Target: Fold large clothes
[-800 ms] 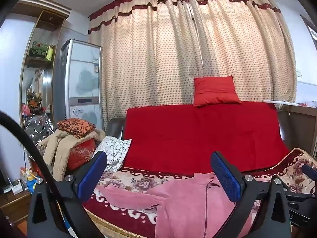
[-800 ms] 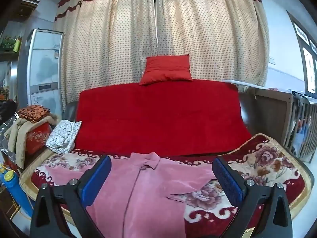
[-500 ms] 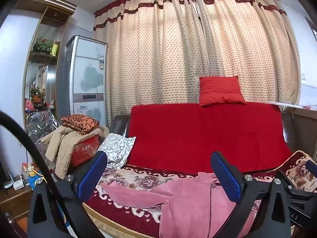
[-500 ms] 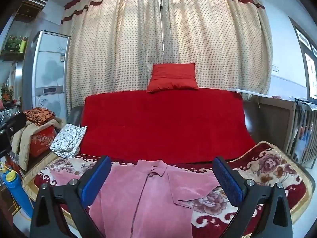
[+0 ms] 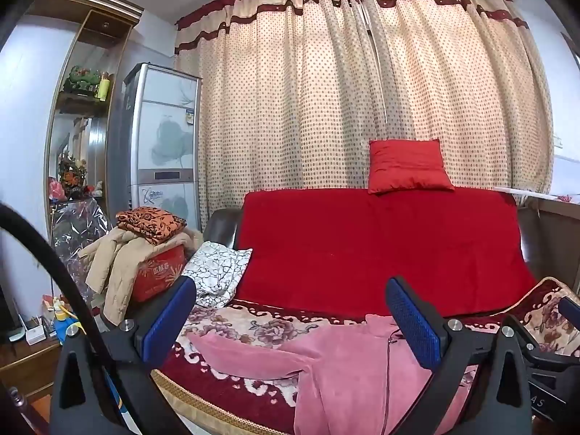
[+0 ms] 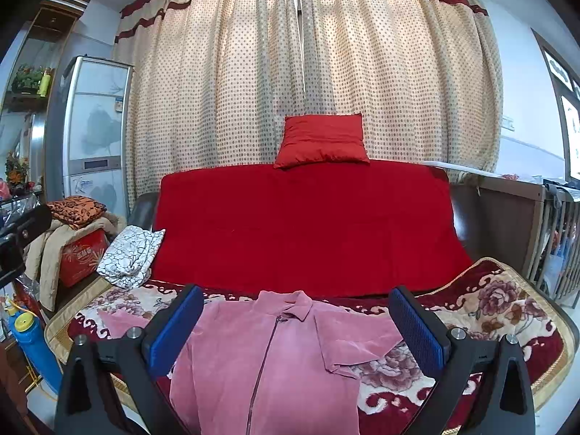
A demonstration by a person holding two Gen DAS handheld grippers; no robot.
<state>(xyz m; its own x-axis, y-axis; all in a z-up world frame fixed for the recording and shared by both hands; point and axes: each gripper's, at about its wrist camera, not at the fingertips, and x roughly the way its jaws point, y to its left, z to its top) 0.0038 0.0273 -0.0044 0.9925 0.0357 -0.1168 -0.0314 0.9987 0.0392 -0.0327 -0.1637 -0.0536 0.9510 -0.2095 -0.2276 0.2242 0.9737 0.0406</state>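
A pink zip-front jacket (image 6: 268, 359) lies spread front-up on the flowered blanket (image 6: 507, 304) of a sofa, collar toward the red backrest, its lower part hanging over the front edge. It also shows in the left wrist view (image 5: 344, 366), with one sleeve stretched to the left. My left gripper (image 5: 290, 322) is open and empty, held above the jacket's left side. My right gripper (image 6: 295, 326) is open and empty, held above the jacket's chest. Neither touches the cloth.
The sofa's red backrest cover (image 6: 308, 224) has a red cushion (image 6: 322, 141) on top. A black-and-white pillow (image 6: 130, 255) lies at the left end. A pile of clothes on a red box (image 5: 145, 250) stands left. A blue bottle (image 6: 30, 344) stands by the floor.
Both grippers have tilted upward and drawn back a little, so the sofa and jacket sit lower in both views. Both stay open and empty.
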